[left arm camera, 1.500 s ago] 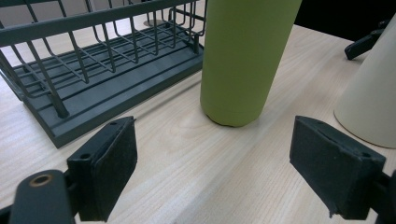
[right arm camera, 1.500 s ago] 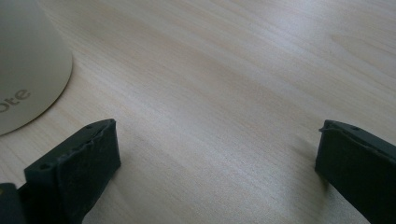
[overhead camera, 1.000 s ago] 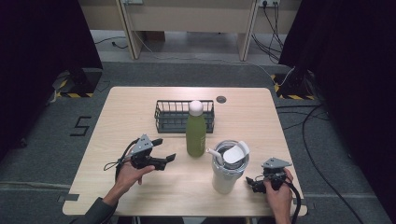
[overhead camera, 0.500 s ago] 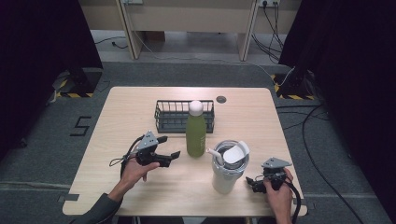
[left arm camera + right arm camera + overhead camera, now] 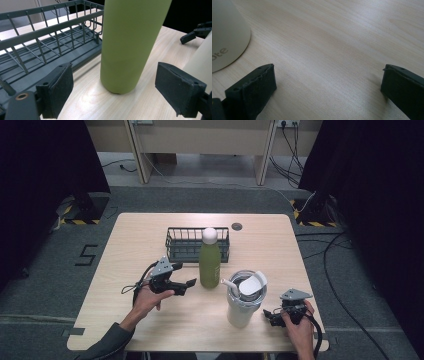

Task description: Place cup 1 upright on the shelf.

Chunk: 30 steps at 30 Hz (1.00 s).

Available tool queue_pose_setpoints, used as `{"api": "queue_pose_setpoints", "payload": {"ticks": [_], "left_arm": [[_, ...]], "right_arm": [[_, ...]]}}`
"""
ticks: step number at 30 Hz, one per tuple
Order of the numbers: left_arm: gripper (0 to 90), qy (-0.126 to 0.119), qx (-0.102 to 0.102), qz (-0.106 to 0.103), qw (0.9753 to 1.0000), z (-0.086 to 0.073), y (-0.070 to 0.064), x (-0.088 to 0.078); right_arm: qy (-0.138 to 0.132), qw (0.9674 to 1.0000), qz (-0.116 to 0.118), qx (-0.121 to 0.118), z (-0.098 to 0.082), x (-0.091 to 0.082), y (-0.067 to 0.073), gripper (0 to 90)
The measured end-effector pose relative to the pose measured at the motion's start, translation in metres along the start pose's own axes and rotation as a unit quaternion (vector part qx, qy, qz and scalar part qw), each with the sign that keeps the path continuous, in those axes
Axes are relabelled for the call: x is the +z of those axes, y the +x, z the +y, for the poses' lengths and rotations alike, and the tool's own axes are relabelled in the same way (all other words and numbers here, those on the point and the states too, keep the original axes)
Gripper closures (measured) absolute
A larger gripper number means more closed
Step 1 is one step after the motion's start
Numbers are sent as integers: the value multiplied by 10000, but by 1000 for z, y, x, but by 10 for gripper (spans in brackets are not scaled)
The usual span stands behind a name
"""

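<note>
The green bottle stands upright mid-table, touching the front of the wire basket. It lies at three o'clock from the left gripper, the nearer one, whose jaws are spread wide. That gripper has crept closer. The right gripper rests spread beside the tumbler.

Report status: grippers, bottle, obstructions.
Left gripper open, jaws level with the green bottle base, not touching. Right gripper open, low over the table beside the tumbler. Bottle upright, wire basket close behind it.
</note>
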<state>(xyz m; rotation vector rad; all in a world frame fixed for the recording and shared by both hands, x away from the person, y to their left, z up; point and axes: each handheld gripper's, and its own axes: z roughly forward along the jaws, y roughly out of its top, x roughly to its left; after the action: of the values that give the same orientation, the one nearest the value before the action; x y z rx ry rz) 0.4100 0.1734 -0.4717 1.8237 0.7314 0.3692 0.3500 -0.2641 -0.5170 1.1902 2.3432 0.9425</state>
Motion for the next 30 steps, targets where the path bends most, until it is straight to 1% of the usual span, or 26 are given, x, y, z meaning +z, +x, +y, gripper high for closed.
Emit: {"api": "queue_pose_setpoints", "payload": {"ticks": [11,16,22,30], "left_arm": [[148,-28,-94,-105,9999,5,5,8],[148,-43,-78,-179,9998,9,3,13],[148,-88,-78,-212,9997,14,2,19],[148,-146,-101,-326,9993,17,-1,25]], "right_arm": [[-2,10000,6,-8,0,0,0,3],[-2,10000,7,-9,0,0,0,3],[-2,10000,6,-9,0,0,0,2],[-5,10000,1,4,0,0,0,3]]}}
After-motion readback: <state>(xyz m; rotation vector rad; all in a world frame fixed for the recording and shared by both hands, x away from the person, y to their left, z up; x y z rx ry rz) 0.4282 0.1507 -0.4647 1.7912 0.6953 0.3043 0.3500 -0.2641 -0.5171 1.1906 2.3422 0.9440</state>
